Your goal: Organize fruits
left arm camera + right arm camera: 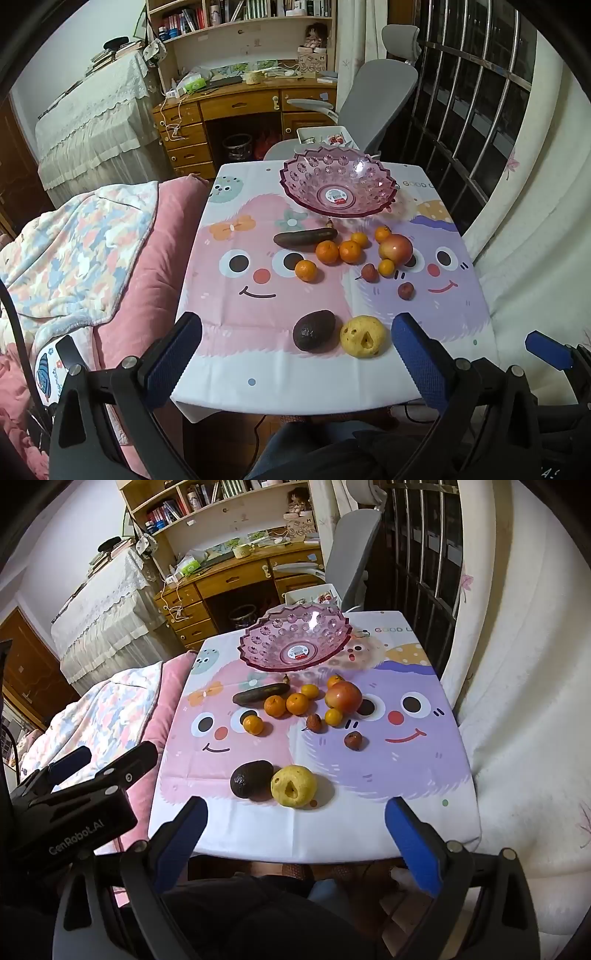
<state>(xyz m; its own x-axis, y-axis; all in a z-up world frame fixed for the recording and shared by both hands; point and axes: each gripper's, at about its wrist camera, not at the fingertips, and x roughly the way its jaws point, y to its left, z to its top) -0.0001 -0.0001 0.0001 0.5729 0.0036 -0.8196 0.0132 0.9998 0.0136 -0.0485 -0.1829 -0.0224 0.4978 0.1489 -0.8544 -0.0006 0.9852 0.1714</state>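
Both hand-held grippers, left [295,343] and right [295,823], hang wide open and empty over the near edge of the bench [236,387], angled down. The yellow pear [293,785] and dark avocado [251,779] lie side by side nearest them, well short of the empty pink bowl [338,184] at the far end; neither hand looks clearly closer. Between pear and bowl lie six small oranges [327,252], one apple [395,249], one dark banana [304,238] lying crosswise, and two small reddish fruits [369,273].
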